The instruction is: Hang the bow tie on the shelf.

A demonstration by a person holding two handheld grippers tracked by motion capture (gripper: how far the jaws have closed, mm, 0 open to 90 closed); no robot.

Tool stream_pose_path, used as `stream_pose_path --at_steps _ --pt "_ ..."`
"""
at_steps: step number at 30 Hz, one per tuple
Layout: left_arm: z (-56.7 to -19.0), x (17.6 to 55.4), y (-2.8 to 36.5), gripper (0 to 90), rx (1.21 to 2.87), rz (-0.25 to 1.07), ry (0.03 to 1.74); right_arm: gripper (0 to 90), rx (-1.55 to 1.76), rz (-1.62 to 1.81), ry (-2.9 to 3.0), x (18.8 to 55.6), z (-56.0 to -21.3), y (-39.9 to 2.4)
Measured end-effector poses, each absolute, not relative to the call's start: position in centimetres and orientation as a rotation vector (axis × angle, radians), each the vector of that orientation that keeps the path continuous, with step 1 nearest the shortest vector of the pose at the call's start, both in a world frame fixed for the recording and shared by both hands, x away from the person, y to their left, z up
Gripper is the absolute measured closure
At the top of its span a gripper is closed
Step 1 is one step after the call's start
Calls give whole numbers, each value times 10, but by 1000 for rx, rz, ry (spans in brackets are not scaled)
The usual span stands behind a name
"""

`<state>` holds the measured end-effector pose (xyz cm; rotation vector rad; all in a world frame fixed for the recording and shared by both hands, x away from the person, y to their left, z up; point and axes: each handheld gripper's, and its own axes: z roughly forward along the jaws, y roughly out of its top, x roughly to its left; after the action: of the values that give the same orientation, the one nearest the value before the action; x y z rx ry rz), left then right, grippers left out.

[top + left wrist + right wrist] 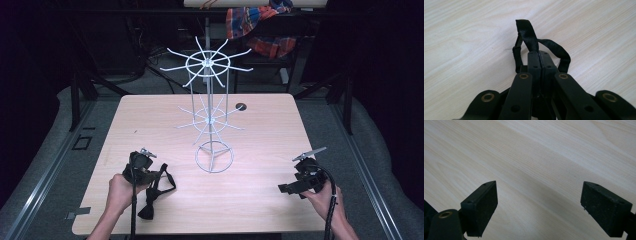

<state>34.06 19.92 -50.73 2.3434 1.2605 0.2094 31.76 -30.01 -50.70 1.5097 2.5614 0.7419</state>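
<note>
Black bow tie lies near the desk's front-left corner, its strap clamped in the left gripper; right gripper stands open, empty.

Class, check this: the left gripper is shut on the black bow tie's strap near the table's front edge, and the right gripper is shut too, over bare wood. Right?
Not quite. The left gripper is shut on the strap, but the right gripper is open: the right gripper view shows its jaws wide apart over bare table.
</note>
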Motion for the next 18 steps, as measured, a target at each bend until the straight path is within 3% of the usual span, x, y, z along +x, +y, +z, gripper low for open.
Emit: stream_pose_path --at_steps 18 --pt "-485 334 202 892 2273 293 1237 136 1542 762 2552 319 -507 -305"
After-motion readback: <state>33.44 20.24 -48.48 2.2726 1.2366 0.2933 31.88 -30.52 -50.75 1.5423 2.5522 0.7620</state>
